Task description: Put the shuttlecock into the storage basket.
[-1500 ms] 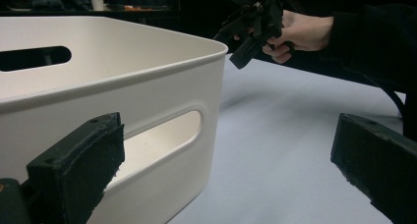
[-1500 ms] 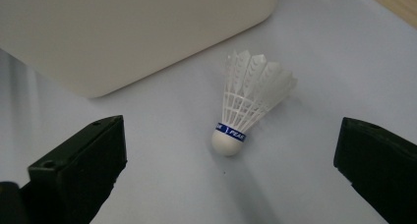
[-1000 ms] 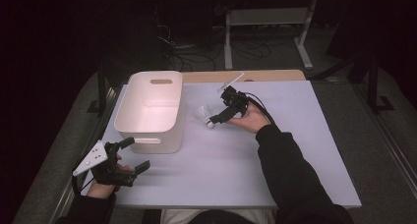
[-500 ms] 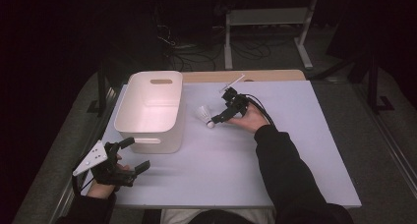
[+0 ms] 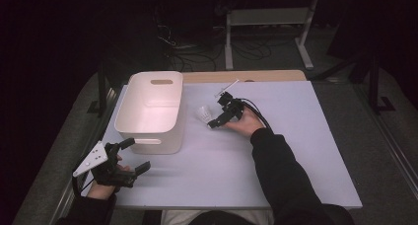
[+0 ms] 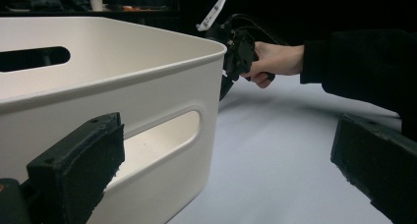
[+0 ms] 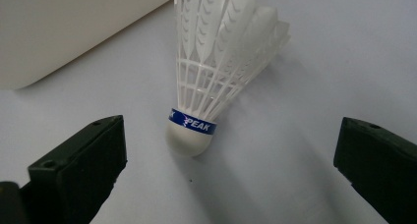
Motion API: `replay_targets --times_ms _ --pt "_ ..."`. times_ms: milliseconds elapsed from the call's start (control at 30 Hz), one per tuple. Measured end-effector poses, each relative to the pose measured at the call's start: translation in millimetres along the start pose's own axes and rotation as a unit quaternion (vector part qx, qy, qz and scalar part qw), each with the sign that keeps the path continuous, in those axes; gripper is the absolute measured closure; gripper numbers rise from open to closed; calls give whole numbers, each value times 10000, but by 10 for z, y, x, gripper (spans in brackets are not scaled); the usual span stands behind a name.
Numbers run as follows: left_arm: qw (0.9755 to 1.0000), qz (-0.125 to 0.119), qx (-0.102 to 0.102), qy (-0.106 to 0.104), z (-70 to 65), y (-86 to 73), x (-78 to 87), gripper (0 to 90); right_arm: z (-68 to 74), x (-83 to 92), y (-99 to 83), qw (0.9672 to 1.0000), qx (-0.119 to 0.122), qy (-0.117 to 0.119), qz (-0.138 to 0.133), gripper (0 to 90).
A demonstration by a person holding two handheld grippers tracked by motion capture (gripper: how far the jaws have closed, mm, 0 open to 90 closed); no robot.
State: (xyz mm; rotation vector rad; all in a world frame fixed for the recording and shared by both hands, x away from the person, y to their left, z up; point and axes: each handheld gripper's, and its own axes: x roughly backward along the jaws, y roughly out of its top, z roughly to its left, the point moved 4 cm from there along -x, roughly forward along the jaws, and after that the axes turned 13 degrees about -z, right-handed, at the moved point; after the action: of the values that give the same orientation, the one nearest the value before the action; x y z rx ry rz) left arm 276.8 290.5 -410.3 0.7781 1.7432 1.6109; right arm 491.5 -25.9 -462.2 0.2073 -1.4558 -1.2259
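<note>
White table, right gripper jaws wide, flanking shuttlecock

Table with bin, shuttlecock

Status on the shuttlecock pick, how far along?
Done: right gripper is at the shuttlecock, jaws open to either side of its cork end. In hand: nothing gripped; the shuttlecock lies on the table. Left: close, lift, probably drop into the white bin, which looks empty. Left gripper is open beside the bin.
</note>
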Motion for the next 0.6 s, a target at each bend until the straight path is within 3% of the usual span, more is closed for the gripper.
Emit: replay_targets --times_ms 333,600 --pt "10000 -2 1 0 -2 1 1 0 46 -91 -20 9999 20 36 95 0" --pt "10000 -11 3 7 2 3 3 0 64 -102 -7 9999 -55 80 59 119"
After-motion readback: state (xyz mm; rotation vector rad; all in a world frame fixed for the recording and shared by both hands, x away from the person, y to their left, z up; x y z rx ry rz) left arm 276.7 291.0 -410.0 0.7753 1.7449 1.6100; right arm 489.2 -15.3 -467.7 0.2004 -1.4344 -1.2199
